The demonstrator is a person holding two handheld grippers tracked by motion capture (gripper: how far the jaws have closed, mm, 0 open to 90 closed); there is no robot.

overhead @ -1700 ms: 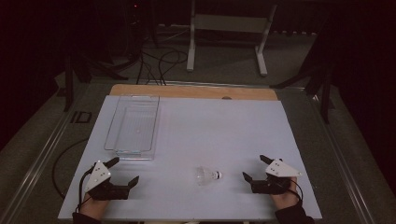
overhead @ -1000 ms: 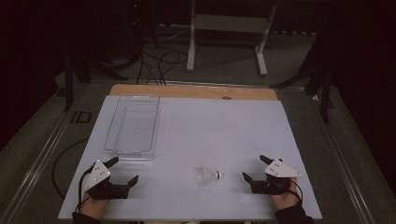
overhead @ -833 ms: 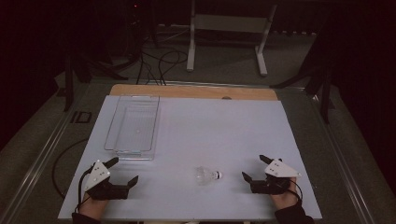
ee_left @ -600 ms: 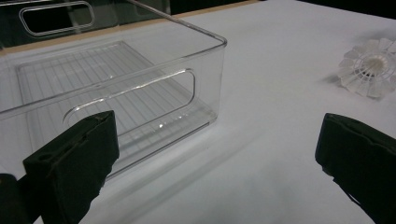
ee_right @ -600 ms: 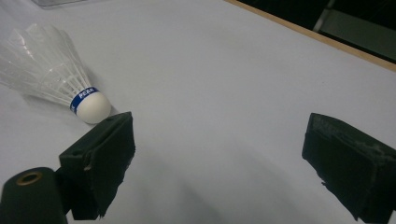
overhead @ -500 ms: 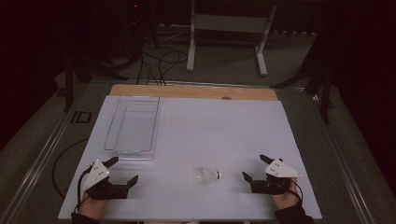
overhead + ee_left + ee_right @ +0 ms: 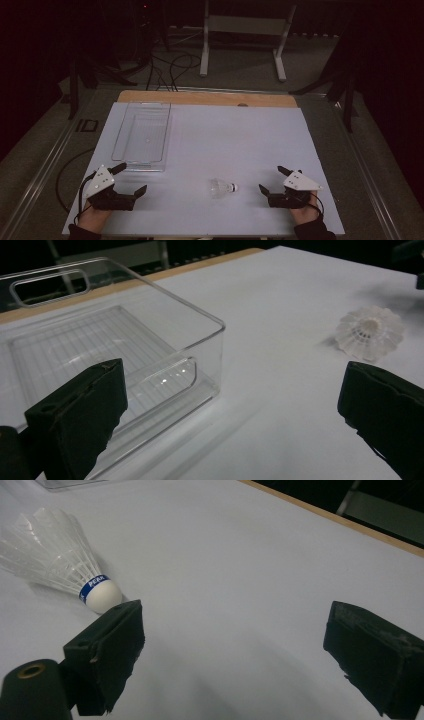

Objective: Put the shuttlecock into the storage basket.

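1. We see the shuttlecock lying on its side on the white counter, near the front edge and a little right of its middle, with the cork end turned toward the right tongs. It looks very light to us, so the chief risk is that a jaw brushing the cork rolls or spins it away before anything closes on it.

2. In the right gripper view the shuttlecock sits off to one side, just beyond one jaw and not between the pair. If the right tongs, which stand wide apart and hold nothing, close where they are, we judge they would shut on air or clip the cork and flick it aside.

3. The feather skirt looks thin and springy. A hard squeeze across it could crush or bend it; we think the cork is the safer place to grip.

4. The left tongs are also wide and empty, near the front left corner of the counter, with the shuttlecock well apart from them. A long reach from there could sweep it toward the front edge and off the counter.

5. The clear bin stands along the left side, its near wall just beyond the left tongs. A careless lift of that hand could knock the wall and shift the bin.
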